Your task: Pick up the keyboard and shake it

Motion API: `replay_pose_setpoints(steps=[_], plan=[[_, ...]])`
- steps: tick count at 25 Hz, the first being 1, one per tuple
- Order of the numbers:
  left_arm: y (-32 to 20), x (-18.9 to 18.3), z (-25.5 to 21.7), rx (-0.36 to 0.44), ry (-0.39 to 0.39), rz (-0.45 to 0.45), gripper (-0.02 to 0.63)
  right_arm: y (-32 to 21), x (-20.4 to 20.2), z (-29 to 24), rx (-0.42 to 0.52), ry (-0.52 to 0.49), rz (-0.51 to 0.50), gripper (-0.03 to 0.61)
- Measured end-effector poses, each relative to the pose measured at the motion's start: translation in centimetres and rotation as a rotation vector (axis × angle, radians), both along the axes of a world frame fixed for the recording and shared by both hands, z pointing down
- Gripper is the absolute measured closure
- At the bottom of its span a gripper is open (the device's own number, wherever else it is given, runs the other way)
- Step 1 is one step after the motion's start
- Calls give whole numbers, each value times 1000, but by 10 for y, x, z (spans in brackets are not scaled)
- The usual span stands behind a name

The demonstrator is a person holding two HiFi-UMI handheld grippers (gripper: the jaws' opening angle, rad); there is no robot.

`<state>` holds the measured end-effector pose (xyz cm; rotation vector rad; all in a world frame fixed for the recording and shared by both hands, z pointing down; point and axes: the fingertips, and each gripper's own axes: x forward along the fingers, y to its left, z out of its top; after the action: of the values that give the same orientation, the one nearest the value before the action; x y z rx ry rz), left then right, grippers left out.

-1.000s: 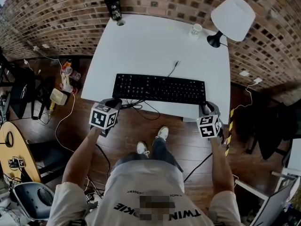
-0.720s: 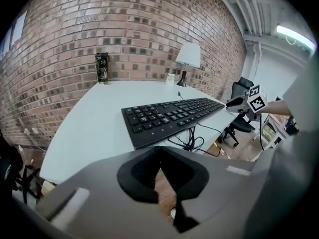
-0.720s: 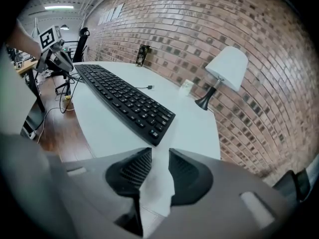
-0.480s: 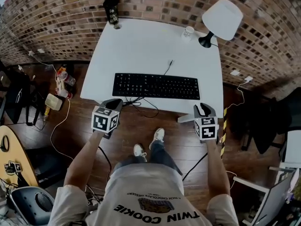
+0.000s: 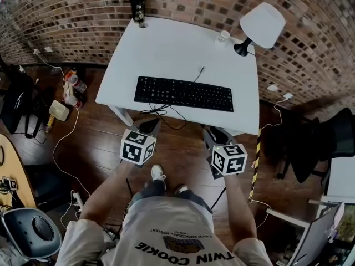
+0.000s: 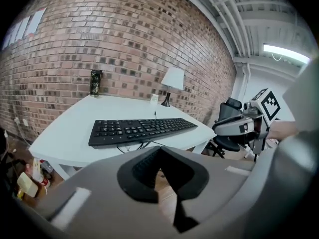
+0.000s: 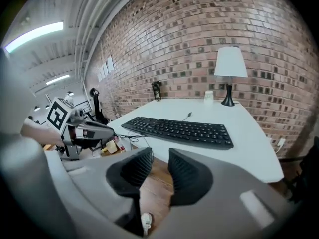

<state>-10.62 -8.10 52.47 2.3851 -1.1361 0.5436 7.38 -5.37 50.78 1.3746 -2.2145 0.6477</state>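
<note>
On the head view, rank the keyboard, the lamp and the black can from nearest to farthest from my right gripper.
1. The keyboard, on the near half of the table, just ahead of the right gripper.
2. The lamp, at the table's far right corner.
3. The black can, at the far left corner, diagonally across.

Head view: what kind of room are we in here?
Probably an office or lab workspace: a white desk with a keyboard and a lamp stands against a brick wall, with an office chair nearby.
</note>
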Motion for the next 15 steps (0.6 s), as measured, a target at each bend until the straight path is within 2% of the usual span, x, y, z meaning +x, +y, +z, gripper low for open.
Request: replay_pose_setpoints(steps=[6,10,15], plan=[[37,29,-29,47,39,-23,607,32,-23,-19,23,-124,10,502],[69,55,-40,44,56,-27,607,66,-25,-27,24,-208,11,525],[114,88,-51,67,56,-31,607,115,-20,-35,38,-254,-20,535]])
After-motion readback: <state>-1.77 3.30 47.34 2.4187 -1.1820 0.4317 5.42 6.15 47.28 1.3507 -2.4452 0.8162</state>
